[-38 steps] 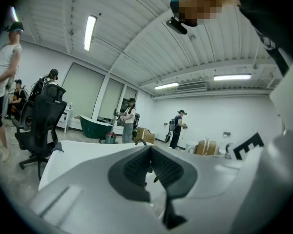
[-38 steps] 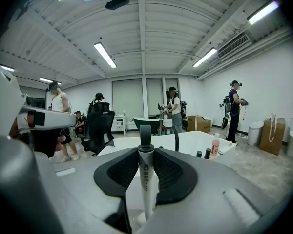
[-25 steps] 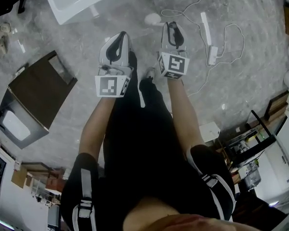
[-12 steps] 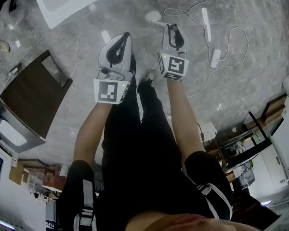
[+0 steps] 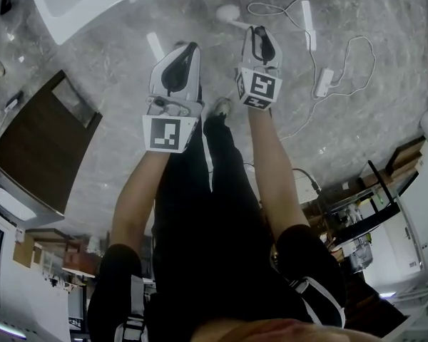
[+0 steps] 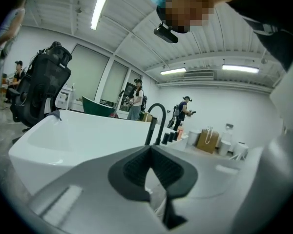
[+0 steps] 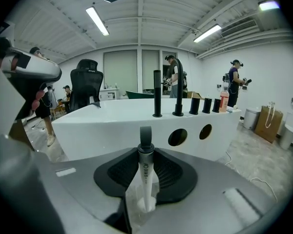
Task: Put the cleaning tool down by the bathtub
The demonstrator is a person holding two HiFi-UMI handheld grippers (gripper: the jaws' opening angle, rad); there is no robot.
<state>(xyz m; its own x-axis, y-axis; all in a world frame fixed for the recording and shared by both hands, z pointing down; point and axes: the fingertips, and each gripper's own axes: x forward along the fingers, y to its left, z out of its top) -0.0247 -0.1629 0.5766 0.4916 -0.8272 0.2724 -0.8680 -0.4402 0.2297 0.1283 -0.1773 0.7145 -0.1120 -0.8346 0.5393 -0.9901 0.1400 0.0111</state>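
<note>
The cleaning tool (image 7: pixel 145 172) is a white stick with a grey loop at its end. It stands between the black pads of my right gripper (image 7: pixel 145 147), which is shut on it. In the head view its round white head (image 5: pixel 227 12) pokes out over the marble floor beyond the right gripper (image 5: pixel 259 31). The white bathtub (image 5: pixel 85 2) lies at the top left, and it fills the background of the right gripper view (image 7: pixel 112 126), where it carries a black faucet (image 7: pixel 178 87). My left gripper (image 5: pixel 192 48) hangs beside the right one. Its pads (image 6: pixel 136 167) meet at the tips with nothing between them.
A short white stick (image 5: pixel 155 45) lies on the floor near the tub. A power strip (image 5: pixel 324 82) and white cables (image 5: pixel 346 45) trail at the right. A dark cabinet (image 5: pixel 39 144) stands at the left, and my legs and a shoe (image 5: pixel 220 107) are below the grippers.
Both grippers have sunk toward the floor, the right one still carrying the tool. In the head view the bathtub has slid up and to the left.
</note>
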